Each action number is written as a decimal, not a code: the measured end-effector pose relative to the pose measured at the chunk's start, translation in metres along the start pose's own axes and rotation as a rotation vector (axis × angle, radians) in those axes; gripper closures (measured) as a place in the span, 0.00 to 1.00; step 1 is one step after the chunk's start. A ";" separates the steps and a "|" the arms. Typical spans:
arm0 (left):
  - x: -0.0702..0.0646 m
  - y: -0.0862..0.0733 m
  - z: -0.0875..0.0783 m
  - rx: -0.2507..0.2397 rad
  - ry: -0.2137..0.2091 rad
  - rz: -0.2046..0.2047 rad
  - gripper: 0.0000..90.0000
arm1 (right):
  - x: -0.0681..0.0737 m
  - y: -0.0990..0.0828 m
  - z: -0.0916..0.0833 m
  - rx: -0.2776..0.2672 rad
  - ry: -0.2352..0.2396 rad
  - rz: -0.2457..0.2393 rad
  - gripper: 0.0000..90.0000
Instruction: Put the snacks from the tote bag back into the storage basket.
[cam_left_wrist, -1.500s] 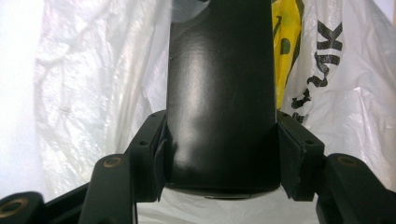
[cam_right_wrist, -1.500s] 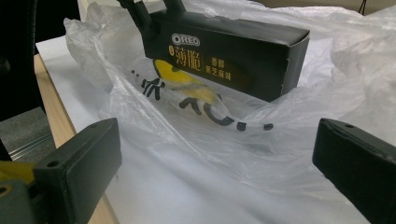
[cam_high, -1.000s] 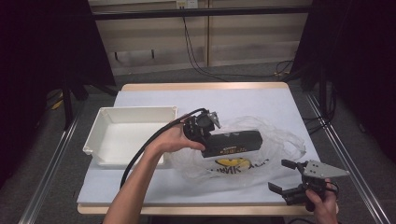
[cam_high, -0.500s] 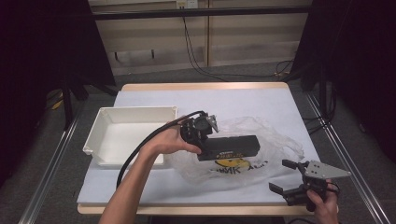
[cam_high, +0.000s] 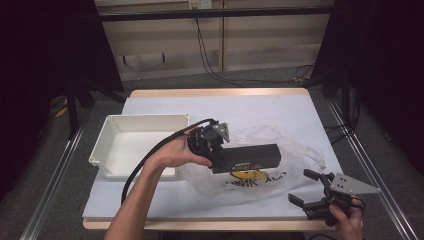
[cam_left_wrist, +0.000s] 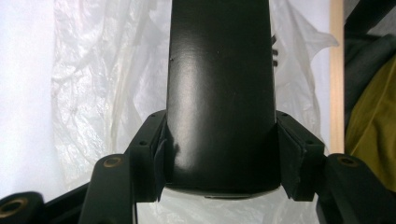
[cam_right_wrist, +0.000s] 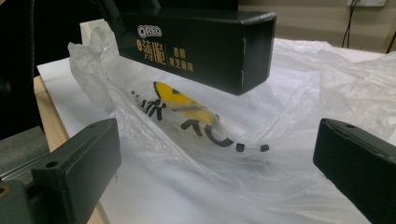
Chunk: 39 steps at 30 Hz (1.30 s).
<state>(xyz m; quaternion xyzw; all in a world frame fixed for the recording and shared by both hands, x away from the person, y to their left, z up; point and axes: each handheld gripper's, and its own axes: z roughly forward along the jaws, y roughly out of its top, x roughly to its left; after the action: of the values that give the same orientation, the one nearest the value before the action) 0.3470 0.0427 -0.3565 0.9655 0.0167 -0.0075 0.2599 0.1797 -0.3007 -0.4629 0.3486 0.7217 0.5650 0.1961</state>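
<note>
In the high view, the left claw (cam_high: 225, 155) is clamped on one end of a long black cardboard biscuit box (cam_high: 248, 157), holding it level just above a crumpled clear plastic bag with a yellow smiley print (cam_high: 255, 176) that lies on the pale-covered bench (cam_high: 260, 107), right of a white rectangular plastic tray (cam_high: 135, 145). The right claw (cam_high: 307, 189) waits near the bench's near-right corner, wide and empty, just beside the bag's edge. In the left gripper view, the pads (cam_left_wrist: 161, 154) press both long sides of the box (cam_left_wrist: 219, 93); it looks light and stiff, though thin card could dent, and held by one end it may droop, so a grip nearer the middle would be steadier. Its far end is cut off at the top, and the bag's mouth is hard to find among the folds (cam_left_wrist: 93, 93). In the right gripper view, the box (cam_right_wrist: 196, 42) hangs above the bag (cam_right_wrist: 210, 140), which looks flimsy, slippery and best pinched at a rim; whether anything is inside I cannot tell.
</note>
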 end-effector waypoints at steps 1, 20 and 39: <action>0.000 -0.001 -0.002 -0.003 0.004 -0.002 0.48 | 0.000 0.000 0.000 -0.008 0.001 -0.003 0.00; 0.006 -0.016 -0.040 -0.098 0.031 -0.017 0.48 | 0.002 -0.004 0.003 -0.049 -0.015 -0.023 0.00; 0.016 -0.059 -0.090 -0.139 0.120 -0.075 0.48 | 0.004 -0.003 0.005 -0.041 -0.015 -0.021 0.00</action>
<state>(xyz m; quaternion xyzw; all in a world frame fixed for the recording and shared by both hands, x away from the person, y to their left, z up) 0.3612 0.1390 -0.3090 0.9425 0.0689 0.0420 0.3242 0.1794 -0.2950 -0.4671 0.3412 0.7119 0.5751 0.2145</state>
